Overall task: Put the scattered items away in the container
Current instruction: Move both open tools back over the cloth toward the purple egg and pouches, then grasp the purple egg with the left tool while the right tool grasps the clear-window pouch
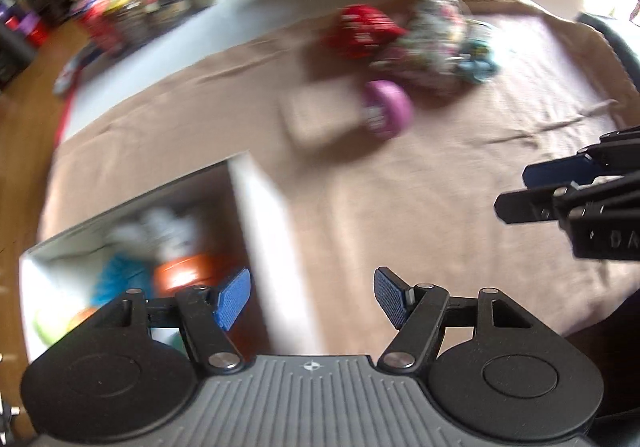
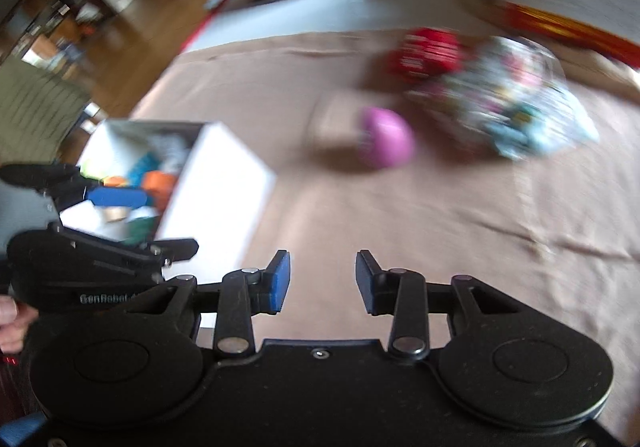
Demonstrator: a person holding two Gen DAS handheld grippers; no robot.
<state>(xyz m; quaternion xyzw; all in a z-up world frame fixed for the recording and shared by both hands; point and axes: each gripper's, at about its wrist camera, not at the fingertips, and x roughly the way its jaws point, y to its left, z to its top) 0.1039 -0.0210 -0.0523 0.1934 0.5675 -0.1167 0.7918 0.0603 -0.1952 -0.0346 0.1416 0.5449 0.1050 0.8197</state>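
from where i stand, the things not yet tidied lie together on the far side of the brown cloth (image 2: 400,231) that covers the surface, well apart from the white container (image 2: 218,183), which sits at the near left and already has several coloured things inside (too blurred for me to count them).

i count four loose things, as far as the blur allows. one purple round object (image 2: 386,139), which looks smooth and stiff, perhaps a little slippery; i would take it across the middle of its body, where the pads can close on both sides. just beside it on the left is one small flat brownish box (image 2: 334,123), probably light and rigid, best taken by its two long edges. behind them is one red packet (image 2: 430,51), which seems soft and light, so a pinch at an edge should be enough. on the right is one clear bag of mixed colourful pieces (image 2: 508,87); it is likely floppy and crinkly, and i think a fold near its top is the safest place to hold.

the left hand-held gripper (image 1: 312,297) is above the near wall of the container, fingers apart and holding nothing. the right hand-held gripper (image 2: 322,281) is over the bare cloth, also with fingers apart and empty.
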